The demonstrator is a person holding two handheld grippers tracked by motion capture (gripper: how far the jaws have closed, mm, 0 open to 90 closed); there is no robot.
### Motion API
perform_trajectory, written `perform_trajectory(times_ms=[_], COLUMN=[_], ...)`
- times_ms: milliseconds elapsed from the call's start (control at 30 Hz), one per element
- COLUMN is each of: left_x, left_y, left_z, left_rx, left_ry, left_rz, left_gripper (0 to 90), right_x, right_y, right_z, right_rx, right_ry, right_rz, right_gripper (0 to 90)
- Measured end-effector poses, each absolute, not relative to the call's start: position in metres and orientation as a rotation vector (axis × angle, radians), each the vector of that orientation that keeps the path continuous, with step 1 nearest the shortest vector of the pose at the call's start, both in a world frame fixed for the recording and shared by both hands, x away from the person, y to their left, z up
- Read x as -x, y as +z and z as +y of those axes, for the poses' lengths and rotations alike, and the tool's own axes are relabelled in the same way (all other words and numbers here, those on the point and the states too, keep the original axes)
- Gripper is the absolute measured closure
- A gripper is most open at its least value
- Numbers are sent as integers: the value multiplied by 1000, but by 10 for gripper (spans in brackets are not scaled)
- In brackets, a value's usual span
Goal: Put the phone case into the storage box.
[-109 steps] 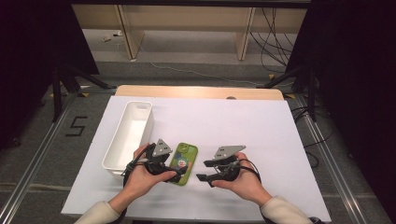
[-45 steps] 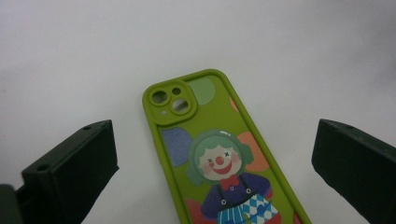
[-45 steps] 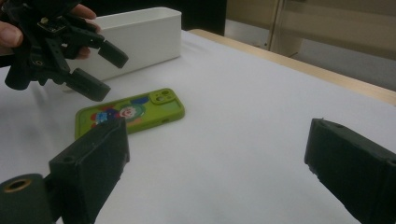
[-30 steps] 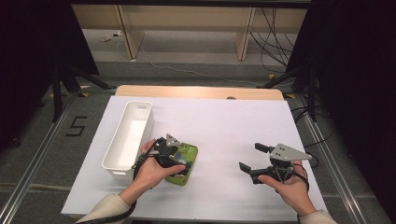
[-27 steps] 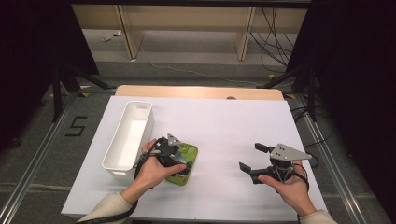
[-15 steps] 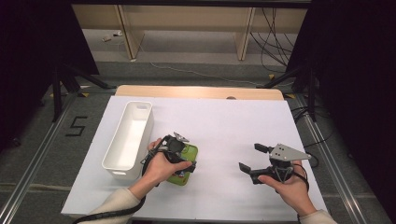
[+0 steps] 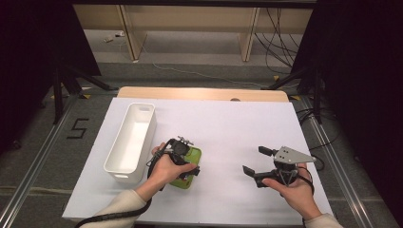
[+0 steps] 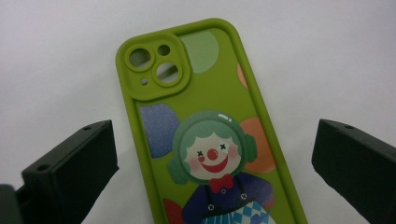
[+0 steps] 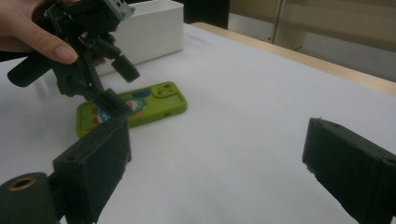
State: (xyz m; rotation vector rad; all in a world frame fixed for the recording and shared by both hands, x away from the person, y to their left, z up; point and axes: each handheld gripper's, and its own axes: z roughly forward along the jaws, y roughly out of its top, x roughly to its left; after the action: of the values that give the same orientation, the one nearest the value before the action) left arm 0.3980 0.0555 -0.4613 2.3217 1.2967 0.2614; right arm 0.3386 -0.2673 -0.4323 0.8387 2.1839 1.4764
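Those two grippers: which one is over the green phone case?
The left gripper, beside the white bin, hangs over the green phone case, fingers open astride it. The right gripper hovers open over bare table.

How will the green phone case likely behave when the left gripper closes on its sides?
The green phone case lies flat, so it shouldn't roll. It looks thin and probably light, perhaps flexing when squeezed. The left gripper straddles it, open.

Lime-green rubbery phone case [image 8: 210,126]: cartoon clown print, mint hair, red nose and bow tie, blue-white checked front; orange, lilac, pale-green discs. Rectangular plastic bin [image 7: 130,142]: white. Table sheet [image 7: 237,123]: white.
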Motion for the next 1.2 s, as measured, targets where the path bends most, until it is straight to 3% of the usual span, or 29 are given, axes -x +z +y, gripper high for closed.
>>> perform_trajectory(times_ms=[1200], left_x=[-402], left_y=[-469], left_z=[49], left_rx=[-2395], left_ry=[189], left_rz=[1448], left_gripper=[53], right_x=[-339], right_y=[-433], right_z=[-267], right_rx=[-841], right_ry=[1473], right_rz=[2191], right_gripper=[93])
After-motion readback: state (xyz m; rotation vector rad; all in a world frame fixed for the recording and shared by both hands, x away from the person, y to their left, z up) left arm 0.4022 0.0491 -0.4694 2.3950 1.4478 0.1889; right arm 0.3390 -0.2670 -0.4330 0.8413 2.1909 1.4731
